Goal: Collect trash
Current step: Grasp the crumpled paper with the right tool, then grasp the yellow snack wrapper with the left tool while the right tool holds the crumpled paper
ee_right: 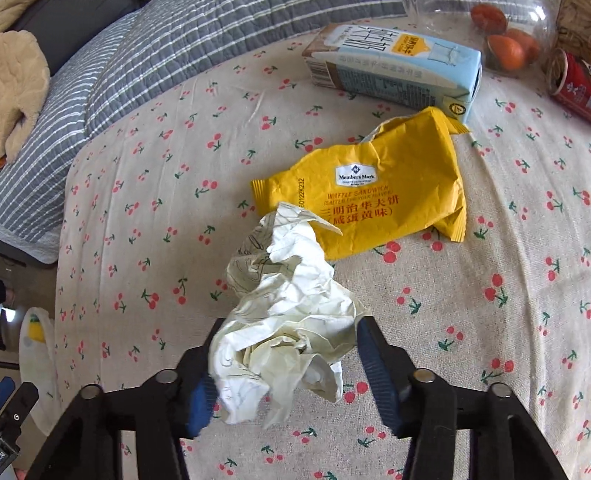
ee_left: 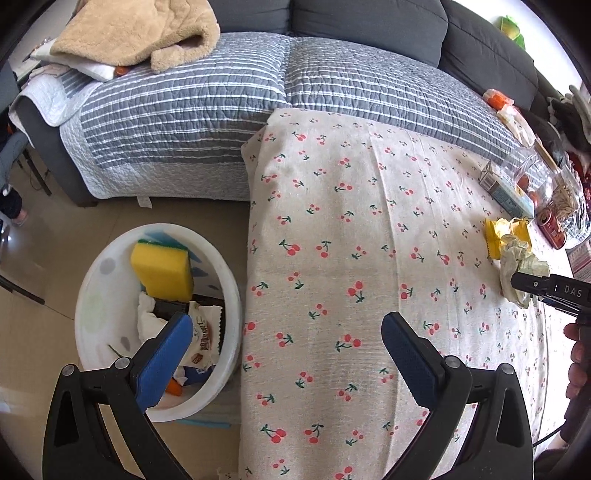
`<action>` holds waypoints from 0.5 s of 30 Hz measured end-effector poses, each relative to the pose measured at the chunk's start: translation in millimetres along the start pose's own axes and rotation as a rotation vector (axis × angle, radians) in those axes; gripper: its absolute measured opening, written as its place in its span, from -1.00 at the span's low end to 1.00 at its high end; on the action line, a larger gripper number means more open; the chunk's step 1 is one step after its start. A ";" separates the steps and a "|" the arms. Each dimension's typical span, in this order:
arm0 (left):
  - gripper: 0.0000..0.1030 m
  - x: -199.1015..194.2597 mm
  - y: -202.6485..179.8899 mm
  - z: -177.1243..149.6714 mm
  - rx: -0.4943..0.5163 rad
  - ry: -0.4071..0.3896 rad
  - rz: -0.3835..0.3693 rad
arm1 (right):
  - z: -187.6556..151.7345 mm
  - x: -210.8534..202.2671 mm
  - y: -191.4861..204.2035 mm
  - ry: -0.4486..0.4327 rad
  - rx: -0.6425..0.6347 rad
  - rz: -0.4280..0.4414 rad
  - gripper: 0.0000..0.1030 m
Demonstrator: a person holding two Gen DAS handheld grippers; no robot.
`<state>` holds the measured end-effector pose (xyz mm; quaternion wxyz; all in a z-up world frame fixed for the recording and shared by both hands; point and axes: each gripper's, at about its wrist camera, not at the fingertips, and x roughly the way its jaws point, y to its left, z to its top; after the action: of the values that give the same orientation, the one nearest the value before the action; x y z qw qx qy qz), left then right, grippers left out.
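From the left wrist view, the left gripper [ee_left: 286, 347] hangs with its blue-padded fingers [ee_left: 164, 354] spread wide and nothing between them. One finger sits over a white bucket [ee_left: 94, 295] standing on the floor just beside the tabletop [ee_left: 332, 229], which is covered in a cherry-print cloth. Inside the bucket lie a yellow sponge [ee_left: 162, 271], a white snack wrapper [ee_left: 203, 339] and some crumpled white paper. At the far right of this view the right gripper [ee_left: 517, 282] reaches in from the edge, its tip at a crumpled paper wad [ee_left: 517, 258], with a yellow wrapper [ee_left: 496, 236] just behind it. Farther back are a blue carton [ee_left: 506, 192], a red can [ee_left: 552, 223] lying on its side and a clear plastic container. A sofa with a grey striped cover [ee_left: 207, 103] runs behind the tabletop, a beige blanket [ee_left: 136, 29] piled on it.

From the right wrist view, the right gripper's [ee_right: 290, 354] fingers [ee_right: 380, 373] are drawn in narrow, pressed against both sides of the crumpled paper wad [ee_right: 284, 321], which bulges out between and ahead of them. The wad's far end overlaps the near corner of the yellow wrapper [ee_right: 388, 184], which lies flat on the cloth. Beyond it the blue carton [ee_right: 399, 70] lies on its side, and the red can [ee_right: 570, 86] sits at the upper right near some orange fruit [ee_right: 509, 50] behind clear plastic.
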<state>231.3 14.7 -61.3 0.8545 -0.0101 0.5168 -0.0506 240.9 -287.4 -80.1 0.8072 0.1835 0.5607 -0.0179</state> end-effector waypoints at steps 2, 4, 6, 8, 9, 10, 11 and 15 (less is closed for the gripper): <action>1.00 -0.1 -10.9 1.1 0.011 0.000 -0.018 | -0.5 -3.5 -2.1 -0.002 -0.007 -0.003 -0.10; 1.00 -0.2 -25.0 2.5 0.031 -0.002 -0.036 | -0.7 -10.7 -6.2 -0.010 -0.011 0.001 -0.11; 1.00 -1.2 -42.0 4.1 0.057 -0.012 -0.058 | -0.4 -20.3 -11.7 -0.024 -0.016 0.002 -0.11; 1.00 -2.7 -61.2 5.5 0.089 -0.026 -0.090 | 0.5 -30.6 -19.4 -0.040 -0.018 -0.002 -0.11; 1.00 -2.9 -71.4 6.4 0.109 -0.033 -0.098 | 0.4 -35.7 -24.6 -0.047 -0.018 -0.007 -0.11; 1.00 -3.2 -82.1 7.1 0.131 -0.042 -0.100 | 0.2 -41.4 -31.0 -0.056 -0.016 -0.013 -0.11; 1.00 -2.9 -93.3 8.0 0.156 -0.052 -0.101 | 0.3 -47.1 -38.2 -0.065 -0.012 -0.020 -0.11; 0.99 5.8 -142.2 17.4 0.298 -0.072 -0.113 | 0.6 -68.2 -74.3 -0.108 0.028 -0.051 -0.11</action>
<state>238.6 -128.0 -48.4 0.8603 0.0859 0.4713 -0.1742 198.7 -368.9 -38.2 0.8329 0.1794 0.5205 -0.0561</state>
